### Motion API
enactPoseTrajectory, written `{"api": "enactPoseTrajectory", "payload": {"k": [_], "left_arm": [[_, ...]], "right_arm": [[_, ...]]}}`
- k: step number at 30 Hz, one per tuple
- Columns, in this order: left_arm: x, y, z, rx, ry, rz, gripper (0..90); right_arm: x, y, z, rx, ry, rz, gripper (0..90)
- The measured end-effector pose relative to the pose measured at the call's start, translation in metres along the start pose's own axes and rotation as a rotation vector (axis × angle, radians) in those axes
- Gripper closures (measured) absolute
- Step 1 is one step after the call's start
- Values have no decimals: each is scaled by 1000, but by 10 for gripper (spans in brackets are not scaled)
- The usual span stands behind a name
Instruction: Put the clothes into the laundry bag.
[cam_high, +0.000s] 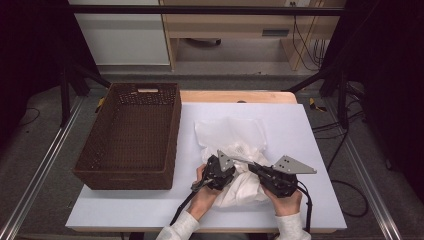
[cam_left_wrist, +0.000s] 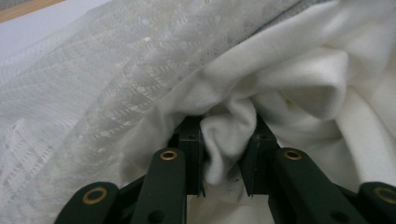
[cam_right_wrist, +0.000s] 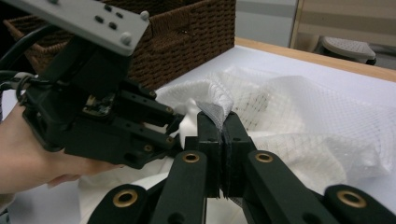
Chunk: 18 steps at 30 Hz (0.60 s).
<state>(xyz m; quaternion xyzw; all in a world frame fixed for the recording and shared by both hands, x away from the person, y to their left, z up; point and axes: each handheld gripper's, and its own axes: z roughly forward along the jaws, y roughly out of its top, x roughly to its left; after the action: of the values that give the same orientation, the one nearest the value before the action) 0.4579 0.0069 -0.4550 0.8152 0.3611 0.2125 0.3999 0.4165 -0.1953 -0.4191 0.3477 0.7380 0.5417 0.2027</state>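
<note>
Working over a white-topped desk (cam_high: 310, 150) on grey floor — my left tool (cam_left_wrist: 226, 154) pinches the white garment (cam_high: 240, 150) at the front edge, right tool (cam_right_wrist: 223, 135) clamps its mesh layer; wicker basket (cam_high: 130, 135) just left.

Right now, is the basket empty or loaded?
Empty as far as the high view shows: the basket's woven floor lies bare, and the white garment is bunched on the table beside it.

Beyond the fingers, a grey floor (cam_high: 240, 52) is being seen under a pale wooden cabinet (cam_high: 250, 25); black cables (cam_high: 307, 45) are hanging beside it, at the right.
</note>
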Motion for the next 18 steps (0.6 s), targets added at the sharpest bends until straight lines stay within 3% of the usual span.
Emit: {"api": "enactPoseTrajectory", "payload": {"k": [4, 7, 10, 14, 16, 18], "left_arm": [[2, -4, -7, -22, -19, -1, 664], [7, -10, -27, -49, -79, -23, 505], [8, -19, -54, -64, -85, 26, 341], [13, -36, -71, -31, -42, 71, 300], [20, -45, -65, 3, -27, 43, 300], [27, -52, -52, 38, -47, -22, 304]], "right_arm": [[-1, -4, 5, 16, -10, 7, 888], [-4, -7, 6, 23, -23, 15, 887], [-4, -9, 9, 27, -28, 14, 887], [-2, -8, 10, 32, -31, 8, 887], [-1, -8, 10, 35, -34, 6, 887], [-1, -8, 12, 36, -33, 6, 886]]}}
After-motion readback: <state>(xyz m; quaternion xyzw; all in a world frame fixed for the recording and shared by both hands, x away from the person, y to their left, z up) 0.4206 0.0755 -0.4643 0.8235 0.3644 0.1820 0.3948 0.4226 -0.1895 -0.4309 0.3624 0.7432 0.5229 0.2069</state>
